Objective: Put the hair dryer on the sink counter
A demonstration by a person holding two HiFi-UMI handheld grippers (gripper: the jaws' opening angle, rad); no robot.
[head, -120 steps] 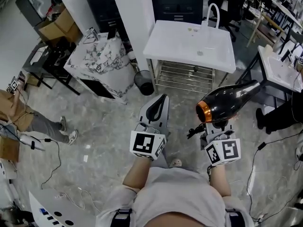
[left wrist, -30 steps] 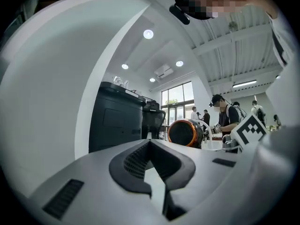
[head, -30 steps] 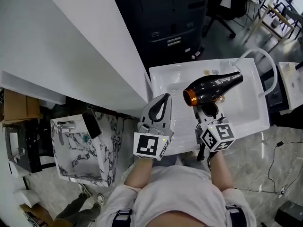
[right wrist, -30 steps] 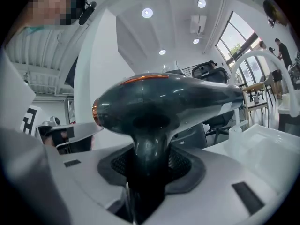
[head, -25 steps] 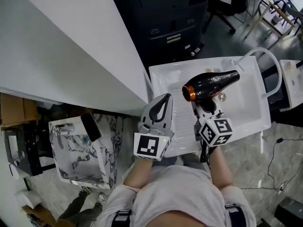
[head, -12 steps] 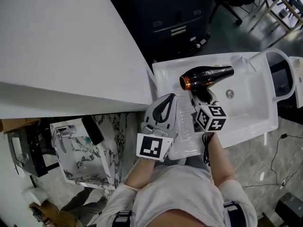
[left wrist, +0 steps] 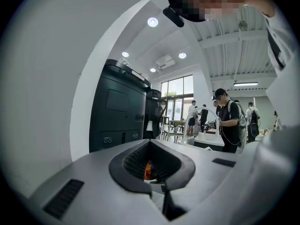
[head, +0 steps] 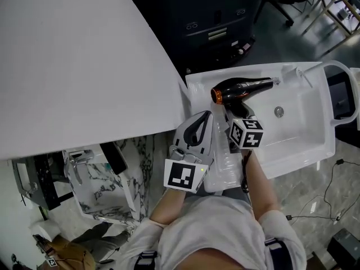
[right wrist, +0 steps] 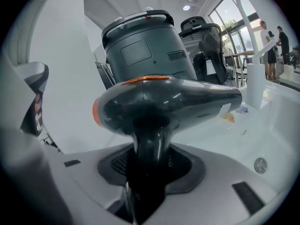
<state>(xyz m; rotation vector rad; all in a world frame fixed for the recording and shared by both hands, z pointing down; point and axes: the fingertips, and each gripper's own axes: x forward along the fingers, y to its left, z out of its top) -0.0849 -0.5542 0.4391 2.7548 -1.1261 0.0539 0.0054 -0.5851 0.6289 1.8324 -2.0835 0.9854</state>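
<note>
The black hair dryer (head: 241, 89), with an orange ring at its rear, hangs level over the back left part of the white sink counter (head: 292, 153), its nozzle pointing right towards the faucet. My right gripper (head: 235, 116) is shut on its handle from below; in the right gripper view the handle of the hair dryer (right wrist: 168, 102) stands between the jaws of the right gripper (right wrist: 149, 170). My left gripper (head: 202, 120) hovers at the counter's left edge, shut and holding nothing. In the left gripper view, the jaws of the left gripper (left wrist: 152, 165) meet around a small hollow.
A curved white faucet (head: 337, 72) rises at the sink's right end, and a drain (head: 278, 112) sits in the basin. A big white partition (head: 79, 66) fills the left. Dark cabinets (head: 214, 21) stand behind the sink. A marble-topped cabinet (head: 107, 179) is at lower left. People stand far off (left wrist: 229, 121).
The person has walked up to the sink. In the last second the right gripper has carried the dryer farther over the counter's back left; the left gripper stays beside it.
</note>
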